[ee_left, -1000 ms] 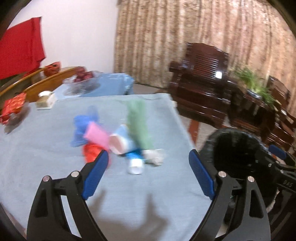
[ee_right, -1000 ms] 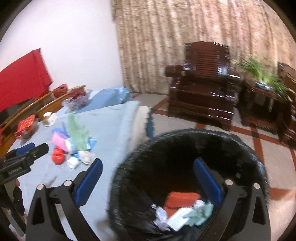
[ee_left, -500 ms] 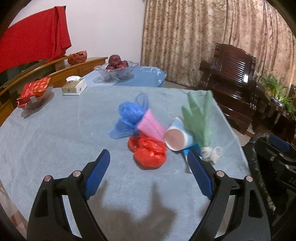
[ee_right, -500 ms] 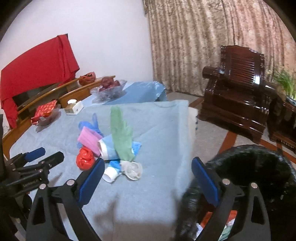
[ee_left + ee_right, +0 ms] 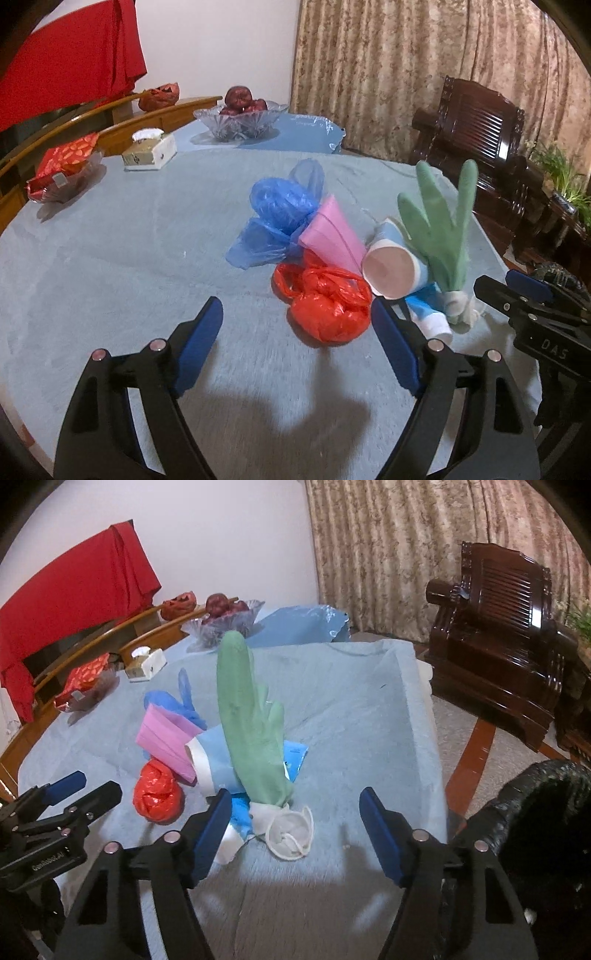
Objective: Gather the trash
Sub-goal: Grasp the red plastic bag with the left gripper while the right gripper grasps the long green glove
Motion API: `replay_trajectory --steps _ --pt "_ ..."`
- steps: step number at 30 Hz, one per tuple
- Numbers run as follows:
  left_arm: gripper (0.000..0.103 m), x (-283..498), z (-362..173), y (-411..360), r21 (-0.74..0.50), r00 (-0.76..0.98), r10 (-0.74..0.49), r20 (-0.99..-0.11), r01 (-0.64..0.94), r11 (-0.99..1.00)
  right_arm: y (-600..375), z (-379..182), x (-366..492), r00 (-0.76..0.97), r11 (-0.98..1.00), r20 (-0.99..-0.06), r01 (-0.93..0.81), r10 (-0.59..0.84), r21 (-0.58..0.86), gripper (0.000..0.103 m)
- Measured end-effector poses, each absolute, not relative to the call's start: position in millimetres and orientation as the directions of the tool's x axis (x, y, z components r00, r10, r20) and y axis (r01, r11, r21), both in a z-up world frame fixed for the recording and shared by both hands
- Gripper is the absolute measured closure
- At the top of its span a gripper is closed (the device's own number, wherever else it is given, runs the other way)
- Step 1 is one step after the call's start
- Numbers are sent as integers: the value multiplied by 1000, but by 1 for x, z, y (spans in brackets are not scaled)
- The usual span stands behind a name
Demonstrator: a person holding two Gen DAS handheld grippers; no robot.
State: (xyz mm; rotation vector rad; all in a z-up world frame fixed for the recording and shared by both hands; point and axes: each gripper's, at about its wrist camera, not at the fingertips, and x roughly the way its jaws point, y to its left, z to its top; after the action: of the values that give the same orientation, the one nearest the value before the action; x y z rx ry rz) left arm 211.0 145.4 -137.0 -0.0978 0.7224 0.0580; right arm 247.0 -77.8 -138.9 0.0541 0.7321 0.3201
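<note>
A heap of trash lies on the blue tablecloth: a red plastic bag, a blue plastic bag, a pink folded sheet, a paper cup, a green glove and a white mask. My left gripper is open and empty, just short of the red bag. My right gripper is open and empty, with the white mask between its fingers' line and the green glove just beyond. The black-lined trash bin stands at the right, off the table.
A glass fruit bowl, a tissue box and a dish with a red packet sit at the table's far left. A dark wooden armchair stands to the right. The table edge drops off near the bin.
Both grippers have swung left from the bin toward the trash heap and moved closer to it. The bin has slid to the right edge of the right wrist view.
</note>
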Motion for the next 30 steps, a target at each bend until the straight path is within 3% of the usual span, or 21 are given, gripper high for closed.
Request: replay_trajectory --steps 11,12,17,20,25,30 --pt "25 247 -164 137 -114 700 -28 -714 -76 991 -77 -146 258 687 950 -661 -271 303 155 35" --pt "27 250 -167 137 -119 692 -34 -721 -76 990 -76 -147 259 684 949 -661 -274 307 157 35" --pt "57 258 -172 133 -156 669 -102 -736 -21 988 -71 -147 262 681 945 -660 -287 316 156 35" --pt "64 259 -172 131 -157 672 -112 -732 -6 988 -66 -148 265 679 942 -659 -295 323 159 35" --pt "67 252 -168 134 -168 687 -105 -719 -25 986 -57 -149 269 671 936 -660 -312 338 162 39" --pt "67 244 -159 140 -177 699 -95 -709 -46 983 -50 -151 279 660 932 -665 -319 348 172 50"
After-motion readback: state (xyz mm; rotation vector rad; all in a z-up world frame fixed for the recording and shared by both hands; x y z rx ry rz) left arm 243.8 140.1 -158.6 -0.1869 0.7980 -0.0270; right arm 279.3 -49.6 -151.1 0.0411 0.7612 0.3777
